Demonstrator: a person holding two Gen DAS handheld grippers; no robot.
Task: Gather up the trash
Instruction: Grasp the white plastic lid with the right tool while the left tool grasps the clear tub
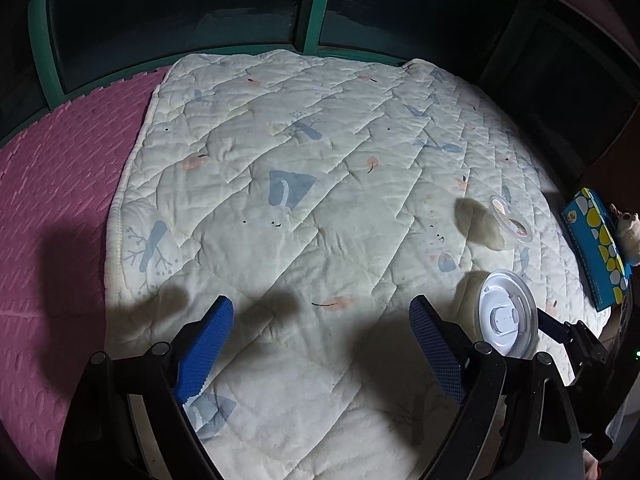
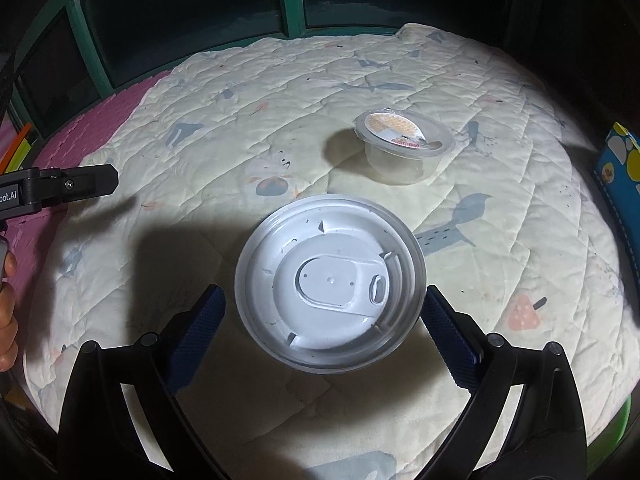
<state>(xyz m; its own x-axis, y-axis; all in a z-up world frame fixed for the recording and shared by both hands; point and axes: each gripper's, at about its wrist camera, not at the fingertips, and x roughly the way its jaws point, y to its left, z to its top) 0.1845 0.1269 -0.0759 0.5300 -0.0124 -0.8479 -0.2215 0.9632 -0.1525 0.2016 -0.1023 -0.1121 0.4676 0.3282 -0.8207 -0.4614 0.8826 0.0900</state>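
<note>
A clear plastic cup with a white lid (image 2: 330, 284) stands upright on the cream quilt (image 2: 200, 160); it also shows in the left wrist view (image 1: 506, 314). My right gripper (image 2: 322, 310) is open, its blue fingers on either side of the cup with a gap on each side. A small clear dessert cup with a peeled foil lid (image 2: 404, 146) stands farther back on the quilt; it shows in the left wrist view too (image 1: 510, 220). My left gripper (image 1: 322, 326) is open and empty above the bare quilt (image 1: 280, 160), left of the lidded cup.
A pink foam mat (image 1: 52, 208) lies to the left of the quilt. A blue and yellow box (image 1: 596, 244) sits at the quilt's right edge, also in the right wrist view (image 2: 618, 160). Dark windows in green frames (image 1: 312, 8) stand behind.
</note>
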